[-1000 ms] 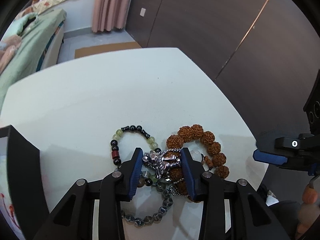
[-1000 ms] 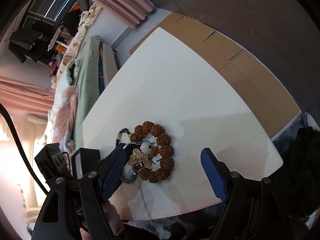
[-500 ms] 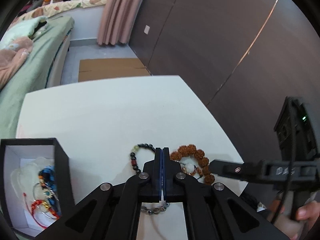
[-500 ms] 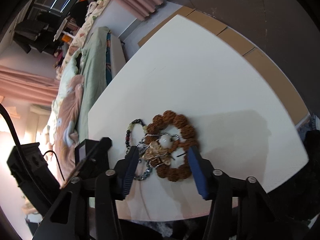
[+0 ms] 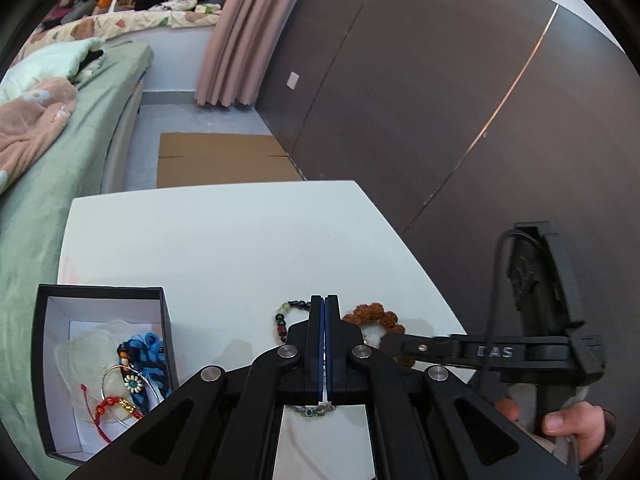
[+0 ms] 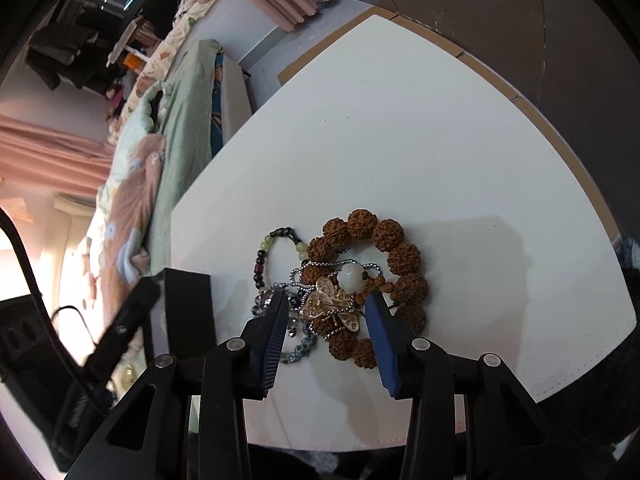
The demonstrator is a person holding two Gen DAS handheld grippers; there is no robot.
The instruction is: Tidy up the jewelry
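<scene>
A jewelry pile lies on the white table (image 6: 400,152): a brown seed-bead bracelet (image 6: 404,258), a dark and green bead bracelet (image 6: 266,258), a silver chain with a white bead (image 6: 350,280), and a gold butterfly brooch (image 6: 330,304). My right gripper (image 6: 326,312) is open with its fingers on either side of the brooch, low over the pile. My left gripper (image 5: 324,308) is shut with nothing seen between the pads, raised above the pile. The brown bracelet (image 5: 376,314) and bead bracelet (image 5: 282,318) show beyond it.
A black open box (image 5: 104,292) with white lining stands at the table's left and holds a blue cord piece (image 5: 146,356), a red cord bracelet (image 5: 112,406) and a hoop. A bed lies at the left, cardboard on the floor behind, and a dark wardrobe wall at the right.
My left gripper shut and lifted back from the pile, bringing the box into view. My right gripper narrowed and came down around the butterfly brooch.
</scene>
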